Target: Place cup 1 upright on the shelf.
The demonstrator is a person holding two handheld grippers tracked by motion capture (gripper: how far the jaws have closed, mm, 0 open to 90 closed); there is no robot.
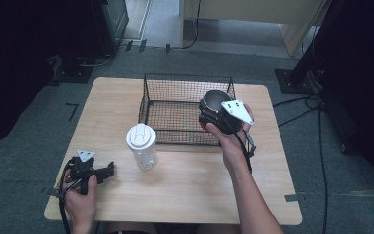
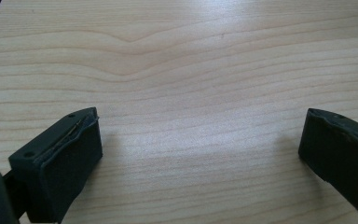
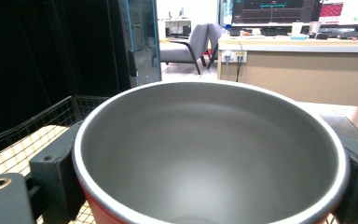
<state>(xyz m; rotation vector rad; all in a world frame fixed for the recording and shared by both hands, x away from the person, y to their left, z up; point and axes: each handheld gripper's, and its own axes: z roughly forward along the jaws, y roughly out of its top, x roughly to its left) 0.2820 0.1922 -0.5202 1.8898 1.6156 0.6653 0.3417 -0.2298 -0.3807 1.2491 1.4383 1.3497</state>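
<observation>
While the right gripper hangs over the right end of the wire basket, right of centre in the high view, its fingers are clamped on either side of a red cup with a grey inside. In the right gripper view the cup sits upright, its mouth taking up most of the frame, with basket mesh showing at lower left. The left gripper rests low on the desk at lower left of the high view; its fingers stand wide apart with only bare wood between them. A clear bottle with a white lid stands upright on the desk just left of the basket's near corner, between the two grippers.
</observation>
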